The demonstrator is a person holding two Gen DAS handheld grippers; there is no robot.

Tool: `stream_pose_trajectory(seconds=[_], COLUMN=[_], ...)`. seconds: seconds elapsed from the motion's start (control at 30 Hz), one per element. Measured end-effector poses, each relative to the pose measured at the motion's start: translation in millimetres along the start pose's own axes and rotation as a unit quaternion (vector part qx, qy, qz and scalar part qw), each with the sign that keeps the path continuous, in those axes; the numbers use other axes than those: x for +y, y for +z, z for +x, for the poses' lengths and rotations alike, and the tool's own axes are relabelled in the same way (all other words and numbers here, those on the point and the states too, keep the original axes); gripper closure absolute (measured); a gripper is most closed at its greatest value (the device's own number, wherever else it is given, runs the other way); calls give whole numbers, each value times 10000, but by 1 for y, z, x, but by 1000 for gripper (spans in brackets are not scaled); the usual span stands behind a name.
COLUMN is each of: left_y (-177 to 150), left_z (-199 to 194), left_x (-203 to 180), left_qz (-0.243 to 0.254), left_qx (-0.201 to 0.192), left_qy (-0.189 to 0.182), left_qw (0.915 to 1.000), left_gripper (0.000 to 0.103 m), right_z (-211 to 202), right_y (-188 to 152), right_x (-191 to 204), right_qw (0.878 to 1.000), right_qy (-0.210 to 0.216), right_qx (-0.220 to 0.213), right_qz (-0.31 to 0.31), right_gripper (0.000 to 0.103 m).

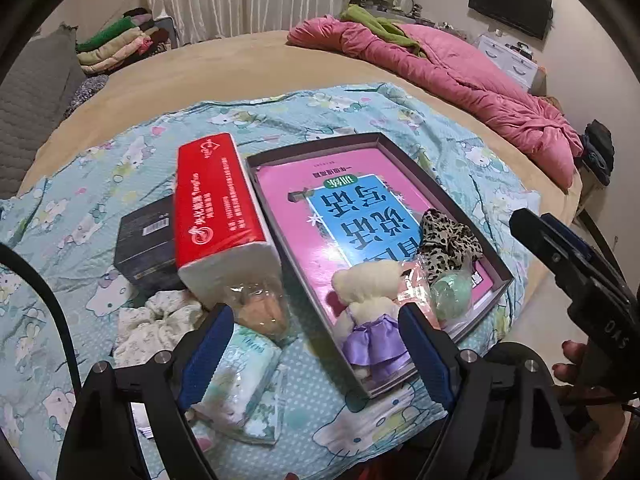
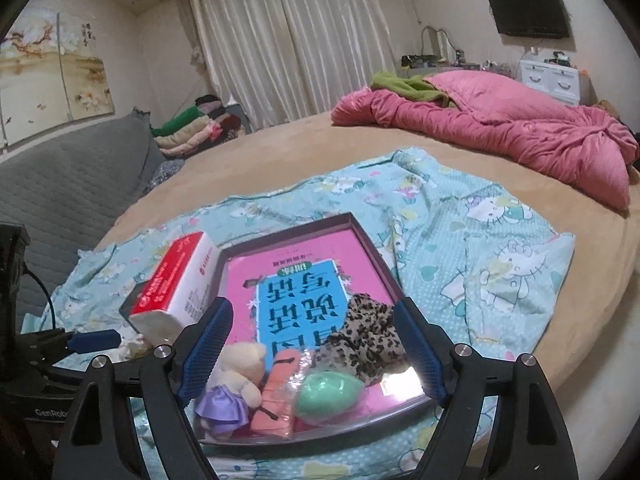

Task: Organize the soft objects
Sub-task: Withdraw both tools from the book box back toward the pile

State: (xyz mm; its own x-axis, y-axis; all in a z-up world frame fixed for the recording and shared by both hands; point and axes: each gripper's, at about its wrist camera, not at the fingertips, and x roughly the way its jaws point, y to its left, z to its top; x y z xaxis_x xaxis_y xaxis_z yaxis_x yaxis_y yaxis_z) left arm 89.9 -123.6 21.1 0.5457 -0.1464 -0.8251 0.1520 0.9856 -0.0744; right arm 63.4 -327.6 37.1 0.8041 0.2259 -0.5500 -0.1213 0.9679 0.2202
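Soft objects sit partly sorted at centre frame: a small plush bear in a purple skirt (image 1: 374, 320), a leopard-print scrunchie (image 1: 448, 240), a mint-green sponge (image 1: 452, 292) and a wrapped coral item (image 2: 276, 392) lie together in the near corner of a shallow tray (image 1: 256, 168) lined with a pink book. Left of the tray, still on the cloth, wait a pale floral scrunchie (image 1: 156, 328), a soft tissue pack (image 1: 240, 376), a clear-wrapped tan item (image 1: 260, 308), a red tissue brick (image 1: 220, 216) and a dark box (image 1: 144, 240).

Both tools are spread wide and empty: the left gripper (image 1: 316, 344) hovers low over the boundary between the loose pile and the tray, and the right gripper (image 2: 312, 352) frames the items already in the tray.

The step in hand appears to be fetching the next loose piece. Done well, the left tool would come down over the tissue pack or the scrunchie alone, pinch its bulk rather than the slippery wrapper edge, and avoid nudging the red brick leaning above.

Everything rests on a cartoon-cat sheet (image 1: 360, 108) spread over a tan round bed (image 2: 280, 148). A pink quilt (image 2: 500, 120) fills the upper right, curtains (image 2: 288, 40) hang at top centre, folded clothes (image 1: 112, 44) are stacked at upper left, and a wall television (image 2: 528, 8) is mounted in the top right corner.
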Motion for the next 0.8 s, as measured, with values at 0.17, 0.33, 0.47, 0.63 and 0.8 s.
stream_pose_trajectory(seconds=[0.17,0.33,0.47,0.63,0.8], left_y=[-5,-7,-6,-6,-9], left_z=[-11,-22,-32,-48,-60], left_x=[-1,2,6,16,30], left_qz=[101,98,69,-53,-209], left_qx=[-68,-126,-204,-308,-355], left_qy=[182,210,245,303,344], left_qw=[9998,9997,9995,9991,9986], left_gripper=[19,19,19,19,19], right_z=[-9,-20,-25,-31,-34], right_y=[5,11,14,16,17], right_x=[12,22,30,40,50], right_qw=[9999,9996,9994,9991,9986], right_qy=[54,166,232,285,382], right_qx=[-72,-180,-189,-182,-157], right_qz=[-75,-123,-174,-269,-334], right_gripper=[19,19,19,19,19])
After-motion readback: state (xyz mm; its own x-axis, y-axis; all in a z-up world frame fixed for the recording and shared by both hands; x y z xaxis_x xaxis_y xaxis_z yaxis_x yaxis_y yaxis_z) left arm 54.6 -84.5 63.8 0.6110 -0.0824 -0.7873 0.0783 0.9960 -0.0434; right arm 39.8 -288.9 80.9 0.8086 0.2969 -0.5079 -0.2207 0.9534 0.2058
